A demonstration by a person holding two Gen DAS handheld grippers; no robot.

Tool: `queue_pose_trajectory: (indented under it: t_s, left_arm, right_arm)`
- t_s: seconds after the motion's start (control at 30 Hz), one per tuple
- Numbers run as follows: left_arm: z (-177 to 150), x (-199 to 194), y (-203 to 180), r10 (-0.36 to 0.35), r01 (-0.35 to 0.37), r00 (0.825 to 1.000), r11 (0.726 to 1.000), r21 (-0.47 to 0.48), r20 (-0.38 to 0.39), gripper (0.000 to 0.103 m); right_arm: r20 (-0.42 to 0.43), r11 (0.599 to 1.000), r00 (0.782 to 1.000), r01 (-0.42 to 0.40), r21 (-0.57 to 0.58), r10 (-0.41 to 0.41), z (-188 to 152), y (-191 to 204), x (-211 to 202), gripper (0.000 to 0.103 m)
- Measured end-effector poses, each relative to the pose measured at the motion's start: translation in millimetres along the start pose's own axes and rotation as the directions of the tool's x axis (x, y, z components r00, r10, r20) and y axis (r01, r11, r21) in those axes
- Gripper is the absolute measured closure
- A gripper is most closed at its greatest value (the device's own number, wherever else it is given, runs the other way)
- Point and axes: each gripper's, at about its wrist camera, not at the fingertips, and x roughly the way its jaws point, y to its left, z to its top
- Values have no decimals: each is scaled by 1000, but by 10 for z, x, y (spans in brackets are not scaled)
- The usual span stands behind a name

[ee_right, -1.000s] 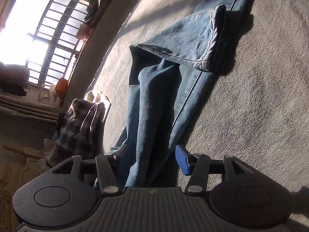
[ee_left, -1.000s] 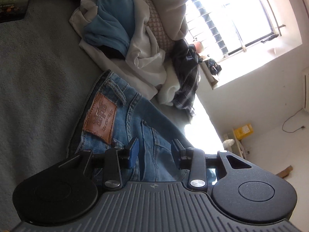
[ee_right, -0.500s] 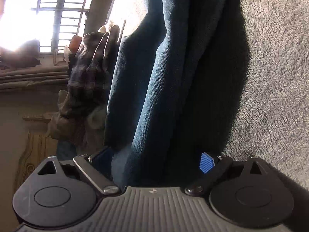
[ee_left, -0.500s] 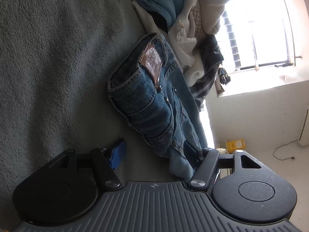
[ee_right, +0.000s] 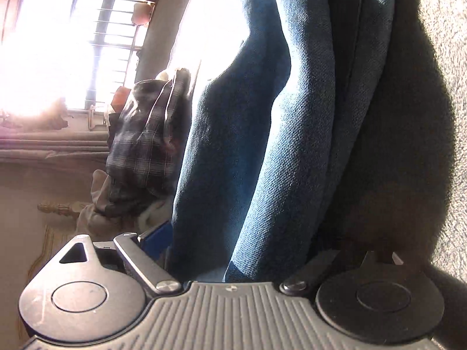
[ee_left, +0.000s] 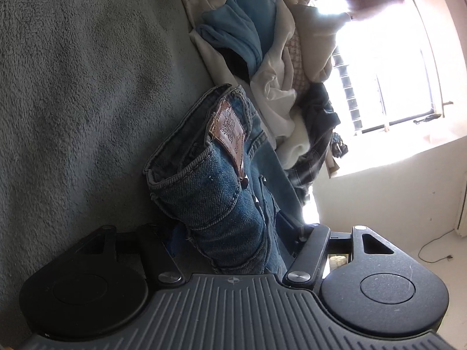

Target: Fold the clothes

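The blue jeans [ee_left: 221,204] lie on a grey fleece blanket [ee_left: 73,102], their waistband with a brown leather patch [ee_left: 230,134] bunched up. My left gripper [ee_left: 230,227] straddles that bunch at the waist. Its jaws are closing and both pads touch the denim. In the right wrist view the jeans' legs [ee_right: 277,145] run away from me in long folds. My right gripper [ee_right: 242,242] is around them, jaws closing, with the denim filling the gap. Its blue left pad [ee_right: 156,237] lies against the cloth; the right finger is lost in shadow.
A heap of unfolded clothes [ee_left: 262,43], blue, cream and knitted, lies beyond the jeans near the barred window [ee_left: 394,87]. A dark plaid garment [ee_right: 146,140] lies beside the legs. The blanket [ee_right: 449,87] stretches to the right.
Both grippers opened wide, dropped onto the jeans and are narrowing around them. The right one travelled along the legs, so denim now fills its view. The left one sank and rolled around the waist.
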Motion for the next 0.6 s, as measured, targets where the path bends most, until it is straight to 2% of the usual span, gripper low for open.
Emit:
queue_pose_trajectory:
  t_s: [0.03,0.07,0.1,0.13,0.23,0.37,0.5,0.6]
  left_arm:
    - [6,10,-23,29,-29,1000,1000,10,7,60]
    - [22,13,-26,39,-39,999,999,9,10,63]
    - [34,-2,-35,42,-42,999,999,7,10,68]
    - [44,-22,-48,46,-46,999,999,7,9,69]
    - [75,-84,-86,57,-57,998,998,7,5,72]
    - [66,-246,-215,45,-45,999,998,34,10,75]
    - [19,-483,-283,40,-40,999,997,64,2,75]
    - [-36,-793,-228,69,-66,997,996,65,-38,75]
  right_arm:
    - [17,1000,1000,19,-3,-19,3,-17,8,49]
    - [27,999,999,36,-4,-36,4,-35,14,71]
    - [34,999,998,53,-4,-53,4,-54,20,86]
    - [42,998,997,70,-3,-70,4,-73,26,91]
    - [74,990,994,90,-105,-82,-41,63,-39,97]
    - [79,982,996,64,-177,-50,-59,181,-244,98]
    - [44,975,997,67,-212,-59,-137,202,-476,98]
    - [-9,974,997,74,-216,-77,-269,139,-677,98]
